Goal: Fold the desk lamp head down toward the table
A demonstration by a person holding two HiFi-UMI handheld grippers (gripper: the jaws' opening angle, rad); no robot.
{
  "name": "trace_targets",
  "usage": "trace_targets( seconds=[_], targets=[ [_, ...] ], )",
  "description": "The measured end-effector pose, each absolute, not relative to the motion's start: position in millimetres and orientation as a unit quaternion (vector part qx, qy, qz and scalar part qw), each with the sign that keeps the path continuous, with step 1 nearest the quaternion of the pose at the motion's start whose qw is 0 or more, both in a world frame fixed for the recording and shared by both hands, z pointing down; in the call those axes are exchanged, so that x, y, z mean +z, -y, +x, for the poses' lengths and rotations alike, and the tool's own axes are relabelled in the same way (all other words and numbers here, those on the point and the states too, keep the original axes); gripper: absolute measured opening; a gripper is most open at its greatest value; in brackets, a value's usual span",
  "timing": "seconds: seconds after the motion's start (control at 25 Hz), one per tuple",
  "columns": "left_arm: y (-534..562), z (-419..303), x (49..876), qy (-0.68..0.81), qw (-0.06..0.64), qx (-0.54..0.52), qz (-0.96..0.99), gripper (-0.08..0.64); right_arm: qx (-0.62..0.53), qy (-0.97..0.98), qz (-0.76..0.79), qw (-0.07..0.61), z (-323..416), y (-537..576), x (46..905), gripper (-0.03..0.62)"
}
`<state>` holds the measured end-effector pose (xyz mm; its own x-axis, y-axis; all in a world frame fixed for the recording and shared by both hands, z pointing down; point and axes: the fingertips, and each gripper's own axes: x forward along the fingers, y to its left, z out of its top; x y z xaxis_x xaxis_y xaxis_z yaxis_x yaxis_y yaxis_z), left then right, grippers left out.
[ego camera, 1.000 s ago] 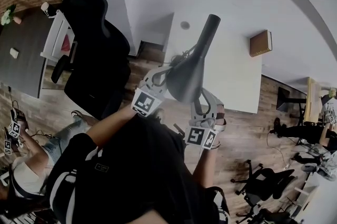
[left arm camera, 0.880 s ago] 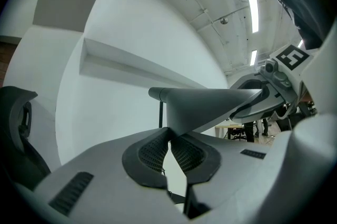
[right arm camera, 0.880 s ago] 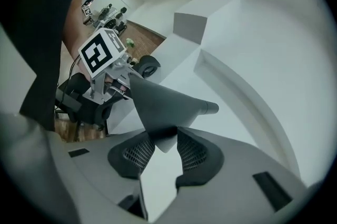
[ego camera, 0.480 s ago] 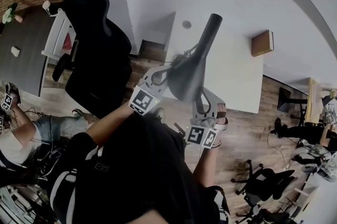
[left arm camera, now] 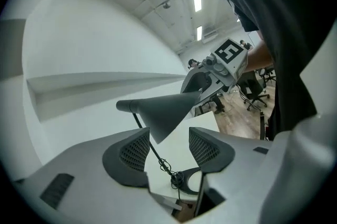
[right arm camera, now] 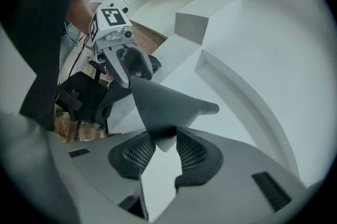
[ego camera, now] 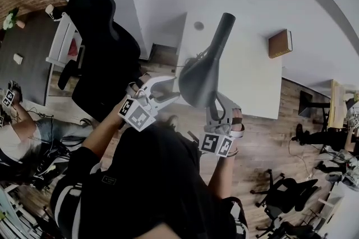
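Pinching the rim of the smooth dark conical lamp head [ego camera: 202, 78] above the white table [ego camera: 247, 86], the right gripper [right arm camera: 160, 145] hides its tips beneath it; at nine o'clock the left gripper [ego camera: 170, 88] has just opened wide, seemingly clear.

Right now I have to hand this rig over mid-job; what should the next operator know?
Left gripper: open. Its fingers have just been opening, and the lamp head lies ahead of them, untouched.
Right gripper: shut on the lamp head's rim.
The lamp base stands on the white table.
Done: the right-hand grip on the head.
Left: the head looks about level, not yet tipped toward the table; probably press it down next.
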<state>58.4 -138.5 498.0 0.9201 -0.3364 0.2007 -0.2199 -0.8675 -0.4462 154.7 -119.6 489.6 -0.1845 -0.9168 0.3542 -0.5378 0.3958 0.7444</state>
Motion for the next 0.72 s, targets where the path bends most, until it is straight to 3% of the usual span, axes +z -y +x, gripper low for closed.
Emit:
trace_targets(
  seconds=[0.2, 0.36, 0.72],
  targets=[
    [133, 74, 489, -0.102, 0.297, -0.180, -0.932, 0.249, -0.235, 0.734, 0.494, 0.404, 154, 119, 490, 0.135],
    [137, 84, 491, -0.099, 0.344, -0.201, -0.912, 0.187, -0.234, 0.733, 0.494, 0.405, 153, 121, 490, 0.135],
    [138, 86, 501, -0.101, 0.349, -0.208, -0.908, 0.176, -0.231, 0.734, 0.488, 0.412, 153, 122, 499, 0.150]
  ],
)
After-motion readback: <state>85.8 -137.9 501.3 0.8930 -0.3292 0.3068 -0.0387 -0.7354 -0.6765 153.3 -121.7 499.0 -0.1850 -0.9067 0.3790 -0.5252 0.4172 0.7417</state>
